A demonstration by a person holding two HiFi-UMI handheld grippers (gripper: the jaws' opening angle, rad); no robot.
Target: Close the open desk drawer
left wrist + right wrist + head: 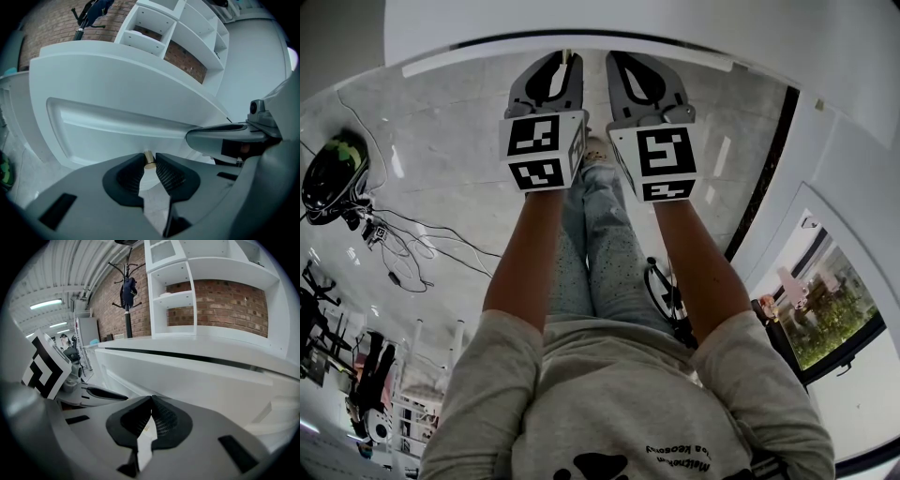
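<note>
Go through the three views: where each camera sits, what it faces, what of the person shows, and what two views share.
Head view: on the person's head, facing steeply down; forearms, shirt, legs, left gripper and right gripper at the white desk.
Left gripper view: on the left gripper, facing the drawer front; brass knob between its jaws.
Right gripper view: on the right gripper, facing the desk; jaws together.
Shared: both gripper views show the shelf unit and brick wall.

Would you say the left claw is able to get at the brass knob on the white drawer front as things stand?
Very likely yes: the brass knob sits right between the tips of the left claw, which look closed on it, and nothing stands between them and the drawer front.
</note>
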